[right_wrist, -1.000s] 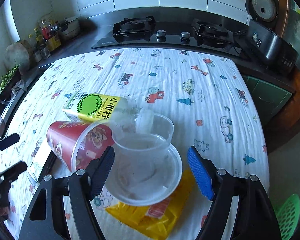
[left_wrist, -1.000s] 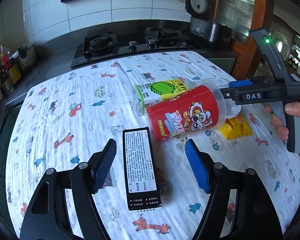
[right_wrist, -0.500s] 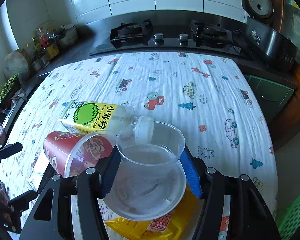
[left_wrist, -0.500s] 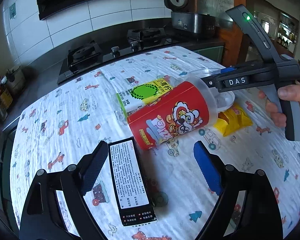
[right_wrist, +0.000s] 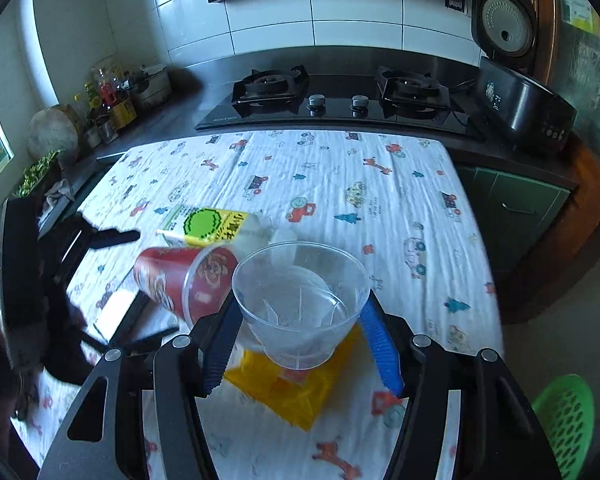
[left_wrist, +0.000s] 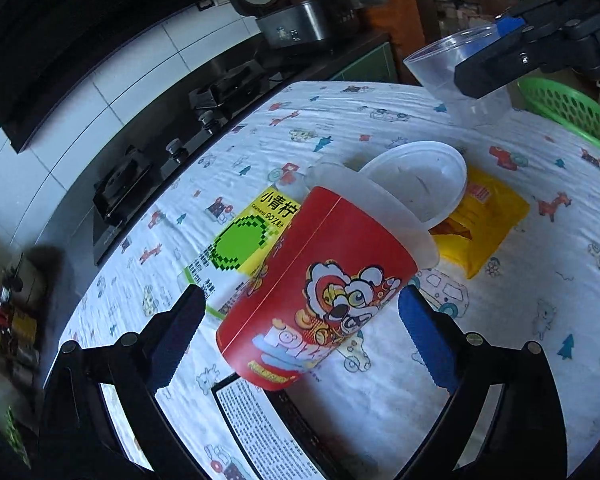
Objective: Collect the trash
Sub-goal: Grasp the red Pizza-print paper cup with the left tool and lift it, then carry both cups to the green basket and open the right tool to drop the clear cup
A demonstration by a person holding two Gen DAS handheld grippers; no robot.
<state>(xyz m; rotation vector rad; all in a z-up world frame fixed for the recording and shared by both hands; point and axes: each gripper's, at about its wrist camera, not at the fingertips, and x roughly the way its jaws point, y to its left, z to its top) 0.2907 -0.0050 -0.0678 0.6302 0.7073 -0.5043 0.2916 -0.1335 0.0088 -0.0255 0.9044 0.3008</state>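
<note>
The right gripper is held up above the table, tilted slightly down toward it. Its blue pads are pressed against both sides of a clear cup, which it holds clear of the cloth with the mouth facing away from the tool. In the left wrist view the same cup hangs in the air off to the upper right, clamped in that gripper, with a green basket just behind it beyond the table edge.

The left gripper is low over the table and rolled to one side, so the scene leans. Its jaws stand wide apart, holding nothing. A red cup lies on its side between the two pads; whether either pad touches it cannot be told. Just past the red cup's rim sits a white lid, resting on a yellow packet ahead and to the right. A green-labelled bottle lies ahead to the left, against the red cup. A black box lies right below the jaws, nearest the tool.
</note>
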